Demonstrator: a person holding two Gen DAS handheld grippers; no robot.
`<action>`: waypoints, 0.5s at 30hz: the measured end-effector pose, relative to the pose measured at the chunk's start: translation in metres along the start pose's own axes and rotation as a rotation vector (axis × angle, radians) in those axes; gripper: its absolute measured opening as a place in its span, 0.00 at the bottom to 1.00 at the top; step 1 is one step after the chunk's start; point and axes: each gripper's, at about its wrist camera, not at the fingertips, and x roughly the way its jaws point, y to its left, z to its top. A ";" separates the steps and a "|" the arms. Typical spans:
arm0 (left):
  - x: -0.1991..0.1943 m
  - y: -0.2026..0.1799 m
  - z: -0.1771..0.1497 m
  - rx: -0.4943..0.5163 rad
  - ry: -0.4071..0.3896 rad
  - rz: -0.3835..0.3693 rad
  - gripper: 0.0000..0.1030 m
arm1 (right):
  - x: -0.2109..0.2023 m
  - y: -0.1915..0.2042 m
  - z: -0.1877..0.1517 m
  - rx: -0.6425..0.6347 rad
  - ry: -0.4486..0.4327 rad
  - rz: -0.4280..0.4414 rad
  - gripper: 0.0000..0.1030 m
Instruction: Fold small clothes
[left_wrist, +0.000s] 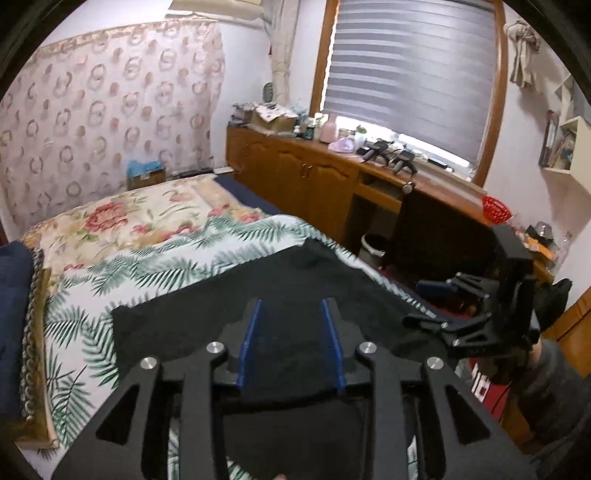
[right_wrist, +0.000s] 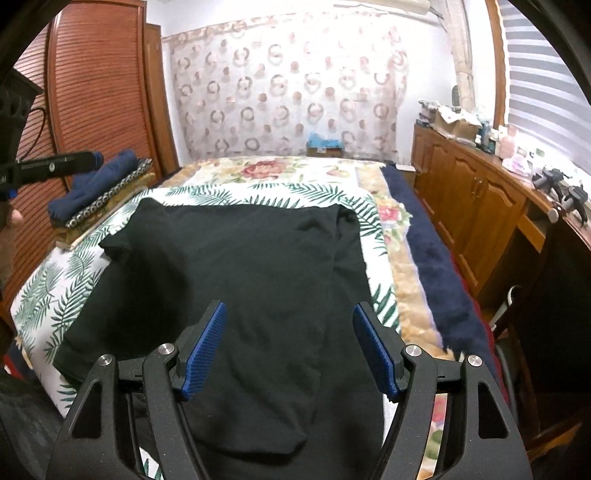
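Black shirt (right_wrist: 236, 280) ahead of right hand-held gripper (right_wrist: 288, 347): soft, limp; grip hem corners; both hand-held grippers spread, left hand-held gripper (left_wrist: 291, 343) likewise.

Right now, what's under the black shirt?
The black shirt lies spread on a palm-leaf sheet, which shows around its left and far edges. A floral quilt lies beyond. Whatever sits directly beneath the shirt's middle is covered.
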 end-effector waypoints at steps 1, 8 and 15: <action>-0.001 0.003 -0.004 -0.002 0.004 0.009 0.32 | 0.001 0.000 0.000 -0.002 0.002 0.005 0.70; -0.009 0.031 -0.035 -0.047 0.027 0.072 0.33 | 0.017 0.021 0.012 -0.047 0.015 0.049 0.70; -0.017 0.061 -0.072 -0.129 0.067 0.130 0.33 | 0.037 0.055 0.019 -0.118 0.046 0.104 0.70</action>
